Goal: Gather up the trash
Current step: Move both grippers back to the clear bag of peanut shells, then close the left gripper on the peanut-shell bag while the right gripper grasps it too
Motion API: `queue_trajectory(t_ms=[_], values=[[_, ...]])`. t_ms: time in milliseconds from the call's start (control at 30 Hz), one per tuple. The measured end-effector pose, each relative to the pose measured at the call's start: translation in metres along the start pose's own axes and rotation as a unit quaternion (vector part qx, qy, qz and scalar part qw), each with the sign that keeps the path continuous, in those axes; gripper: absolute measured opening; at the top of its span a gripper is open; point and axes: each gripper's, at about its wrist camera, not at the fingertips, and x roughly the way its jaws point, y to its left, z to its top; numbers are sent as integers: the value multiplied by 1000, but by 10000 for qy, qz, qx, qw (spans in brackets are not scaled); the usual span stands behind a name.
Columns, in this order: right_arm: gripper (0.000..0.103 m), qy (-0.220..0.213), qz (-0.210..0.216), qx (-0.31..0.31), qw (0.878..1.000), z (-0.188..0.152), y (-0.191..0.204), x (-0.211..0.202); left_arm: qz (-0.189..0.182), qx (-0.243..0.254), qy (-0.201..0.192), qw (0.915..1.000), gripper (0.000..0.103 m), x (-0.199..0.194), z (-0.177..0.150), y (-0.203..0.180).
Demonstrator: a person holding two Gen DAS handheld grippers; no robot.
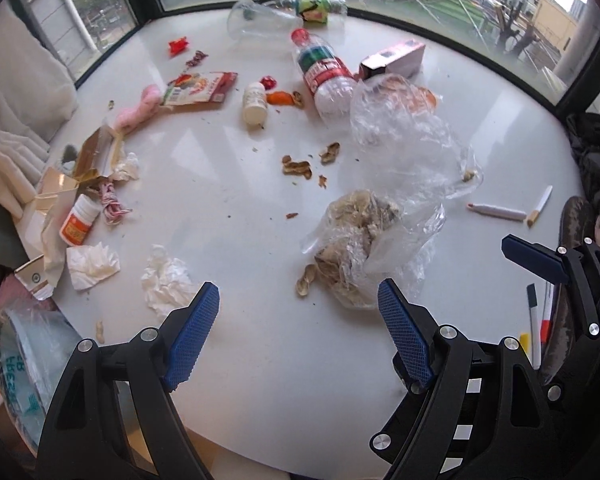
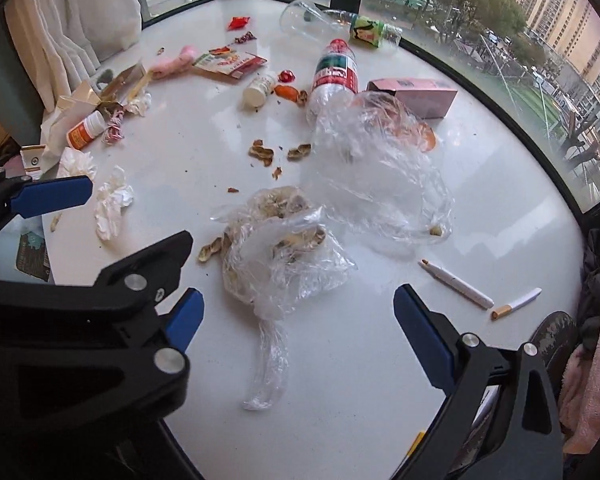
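Right wrist view is showing the right gripper (image 2: pixel 296 316) hanging wide open and empty over the near edge of the white surface (image 2: pixel 340 380), with the plastic bag of peanut shells (image 2: pixel 276 256) lying just beyond its fingers. The left gripper (image 1: pixel 298 320) is also gaping open with nothing in it, hovering near a crumpled tissue (image 1: pixel 166 284).

The bag is looking loose and open at the top, so a pinch on thin film alone is likely risking a slip or shells spilling out; a stray shell (image 2: pixel 210 250) is already lying beside it. The two grippers are sitting close together, so a bump is possible.

Farther off, a second clear bag (image 2: pixel 380 176) is resting against a bottle (image 2: pixel 334 76), with a pink box (image 2: pixel 416 94) behind. A pen (image 2: pixel 456 284) and a cigarette (image 2: pixel 516 304) are lying to the right.
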Motion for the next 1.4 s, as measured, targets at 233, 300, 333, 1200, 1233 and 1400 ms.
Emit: queue_trajectory(t_ms=[233,300,333,1200,1233,1400], values=[[93,469,123,318,9983,6,-3,34,-342,327,741,9961,79,49,14,-1],[93,587,154,349,9975,10,-2,43,-379,425,860,9947,79,58,19,2],[93,650,155,368,9971,13,0,47,-414,440,934,9938,79,63,21,4],[93,1196,448,705,9893,26,-11,117,-630,324,1381,9879,80,136,39,19],[93,1191,449,698,9894,27,-10,118,-628,304,1382,9879,80,136,39,20],[93,1165,456,684,9898,30,-9,120,-616,301,1372,9882,82,140,38,22]])
